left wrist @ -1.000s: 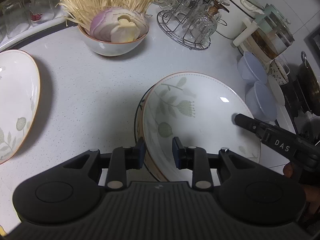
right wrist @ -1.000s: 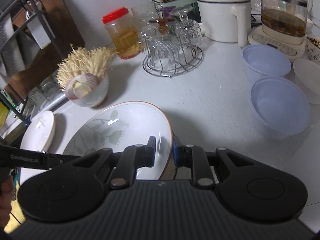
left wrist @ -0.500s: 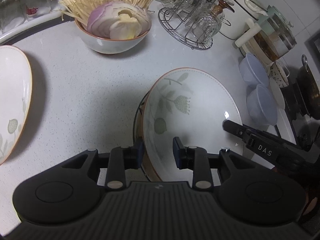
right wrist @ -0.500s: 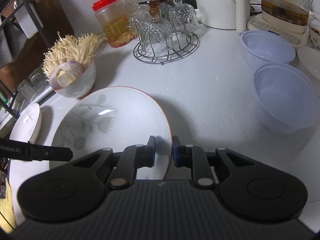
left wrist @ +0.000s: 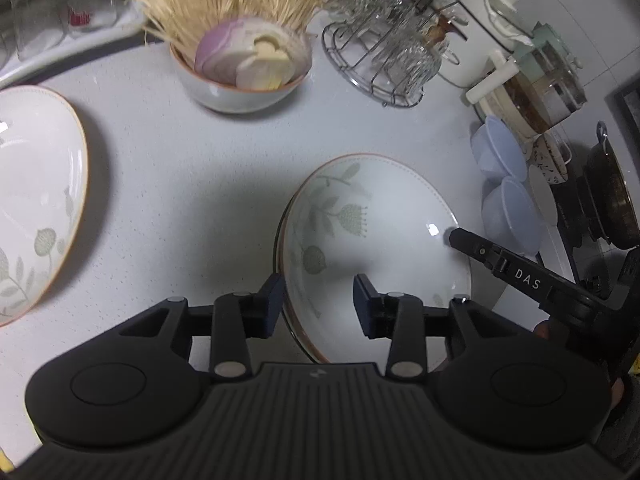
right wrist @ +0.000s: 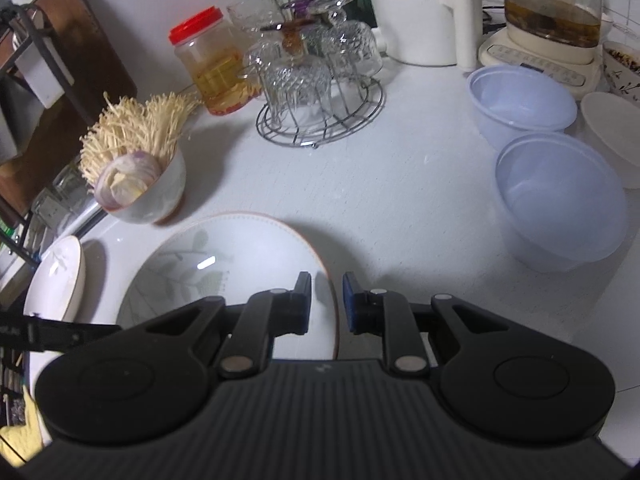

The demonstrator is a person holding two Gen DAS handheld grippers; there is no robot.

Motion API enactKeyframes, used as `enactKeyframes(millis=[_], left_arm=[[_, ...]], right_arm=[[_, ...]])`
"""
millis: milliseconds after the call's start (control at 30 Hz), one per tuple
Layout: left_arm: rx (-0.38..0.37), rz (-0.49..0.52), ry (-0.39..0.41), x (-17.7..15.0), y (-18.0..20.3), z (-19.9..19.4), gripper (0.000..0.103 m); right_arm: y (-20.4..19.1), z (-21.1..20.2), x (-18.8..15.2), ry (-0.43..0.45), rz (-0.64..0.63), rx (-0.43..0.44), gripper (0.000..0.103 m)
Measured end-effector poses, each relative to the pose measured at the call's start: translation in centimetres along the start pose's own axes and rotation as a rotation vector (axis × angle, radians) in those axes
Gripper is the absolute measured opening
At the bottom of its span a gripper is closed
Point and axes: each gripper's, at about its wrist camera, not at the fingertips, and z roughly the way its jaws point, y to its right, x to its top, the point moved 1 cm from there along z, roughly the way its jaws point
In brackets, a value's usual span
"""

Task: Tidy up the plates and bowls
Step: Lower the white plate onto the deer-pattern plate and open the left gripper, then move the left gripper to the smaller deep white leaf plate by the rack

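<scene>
A floral plate (left wrist: 380,232) lies on a stack on the white counter; it also shows in the right wrist view (right wrist: 224,264). My left gripper (left wrist: 319,304) straddles its near left rim with the jaws apart, not clamped. My right gripper (right wrist: 326,304) straddles its right rim, jaws slightly apart around the edge. A second floral plate (left wrist: 36,200) lies at the far left, also in the right wrist view (right wrist: 56,276). Two pale blue plastic bowls (right wrist: 560,200) (right wrist: 520,100) sit at the right.
A bowl of enoki mushrooms and onion (left wrist: 240,68) stands behind the plates. A wire rack of glasses (right wrist: 316,80), a red-lidded jar (right wrist: 208,60), a white kettle (right wrist: 416,12) and a glass tea maker (right wrist: 552,12) line the back. A white bowl (right wrist: 612,136) sits at far right.
Both grippers have opened a little around the plate's rim. The plate has settled lower onto the stack, and the cameras have pulled back slightly.
</scene>
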Motion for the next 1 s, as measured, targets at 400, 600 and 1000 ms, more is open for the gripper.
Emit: enactKeyframes(millis=[400,600,1000], left_arm=[[0.007,0.052,0.097,0.4,2.3,-6.9,0.046],[0.030,0.050,0.182,0.2,2.9,-11.3,0.046],[0.070,0.036,0.303,-2.7,1.4,-17.4,0.047]], right_arm=[[-2.6,-5.3,2.6,0.058,-0.010,0.014,0.021],[-5.1,-8.2,3.8,0.099,-0.043,0.061,0.021],[-10.3,-11.8,2.2,0.144,-0.130,0.142,0.021]])
